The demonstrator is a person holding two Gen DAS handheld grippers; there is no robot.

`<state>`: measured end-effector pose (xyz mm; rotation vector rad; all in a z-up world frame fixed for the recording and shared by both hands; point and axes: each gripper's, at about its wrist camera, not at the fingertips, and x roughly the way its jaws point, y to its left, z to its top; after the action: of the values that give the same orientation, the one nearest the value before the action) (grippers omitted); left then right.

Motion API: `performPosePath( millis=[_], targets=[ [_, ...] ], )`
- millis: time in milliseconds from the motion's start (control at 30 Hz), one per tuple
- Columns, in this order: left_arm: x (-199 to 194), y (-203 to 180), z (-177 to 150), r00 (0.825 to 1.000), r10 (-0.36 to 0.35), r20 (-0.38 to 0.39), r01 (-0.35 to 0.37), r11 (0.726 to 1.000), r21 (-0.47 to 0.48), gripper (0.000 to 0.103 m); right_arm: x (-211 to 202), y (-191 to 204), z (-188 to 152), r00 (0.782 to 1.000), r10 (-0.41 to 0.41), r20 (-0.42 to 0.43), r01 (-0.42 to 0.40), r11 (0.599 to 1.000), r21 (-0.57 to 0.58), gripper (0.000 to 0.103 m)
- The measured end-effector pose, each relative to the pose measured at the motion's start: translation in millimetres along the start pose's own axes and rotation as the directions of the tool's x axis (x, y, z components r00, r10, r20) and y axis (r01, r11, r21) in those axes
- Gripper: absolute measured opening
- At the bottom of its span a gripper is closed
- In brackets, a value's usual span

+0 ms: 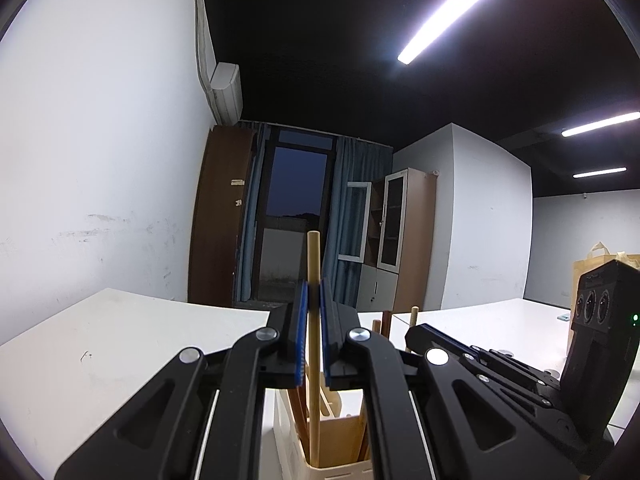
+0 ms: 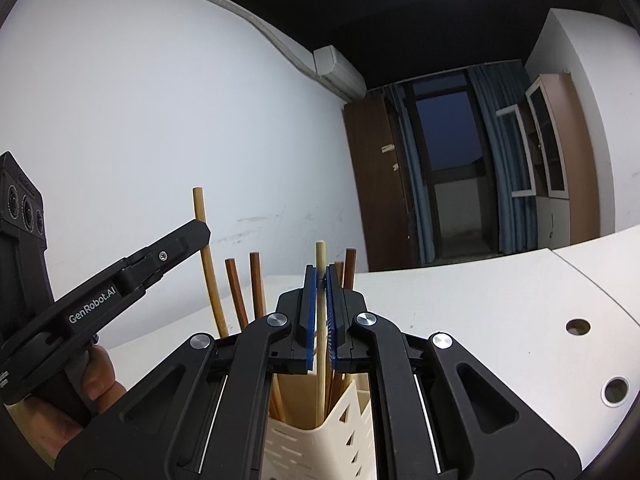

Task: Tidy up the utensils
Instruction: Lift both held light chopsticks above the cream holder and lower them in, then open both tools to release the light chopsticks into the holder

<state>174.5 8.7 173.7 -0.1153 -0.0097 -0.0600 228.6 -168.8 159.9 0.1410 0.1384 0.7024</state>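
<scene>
A smooth white table [image 2: 460,320] sits before a scuffed white wall [image 2: 160,120]. On it stands a cream slotted plastic holder [image 2: 320,448] filled with round wooden sticks. Above the holder, the left tongs [image 1: 314,292] clamp 1 pale stick [image 1: 313,256], and the right tongs [image 2: 319,280] clamp another pale stick [image 2: 320,254].

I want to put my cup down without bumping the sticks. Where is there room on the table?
The white table looks bare to the right of the cream utensil holder, up to its two round holes. In the left view, the tabletop left of the left gripper is also bare. It is crowded around the holder, where both grippers hold chopsticks.
</scene>
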Motion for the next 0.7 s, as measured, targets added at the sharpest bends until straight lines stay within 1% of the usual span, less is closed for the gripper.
performPosePath(
  millis=[267,367,567,600,633,667,700],
  targets=[
    [-1,-1,-9,1.000,-0.010,-0.028,0.011,1.000,0.013,0.006,-1,7,7,1.000,0.008,-0.014,-0.008,1.000,-0.017,0.004],
    [1,-1,-10,0.999,-0.005,-0.038,0.006,1.000,0.023,0.006,1,9,7,1.000,-0.004,-0.012,0.004,0.999,-0.036,0.005],
    [1,1,-12,0.998,-0.007,-0.068,0.008,1.000,0.020,0.006,2,9,6,0.999,0.009,-0.032,-0.009,1.000,-0.016,0.005],
    [0,2,-10,0.997,-0.004,-0.071,0.006,1.000,0.018,0.011,3,9,6,0.999,0.007,-0.038,-0.007,1.000,-0.014,0.006],
    [-1,3,-10,0.997,-0.005,-0.071,0.007,1.000,0.015,0.022,6,7,7,0.999,0.005,-0.042,-0.005,1.000,-0.009,0.009],
    [-2,5,-8,0.997,-0.014,-0.071,0.014,1.000,0.006,0.026,6,6,7,0.999,0.004,-0.045,-0.005,1.000,-0.006,0.011],
    [-4,6,-7,0.997,-0.017,-0.070,0.017,1.000,0.001,0.027,7,6,6,0.999,0.000,-0.046,0.000,1.000,-0.006,0.011]
  ],
)
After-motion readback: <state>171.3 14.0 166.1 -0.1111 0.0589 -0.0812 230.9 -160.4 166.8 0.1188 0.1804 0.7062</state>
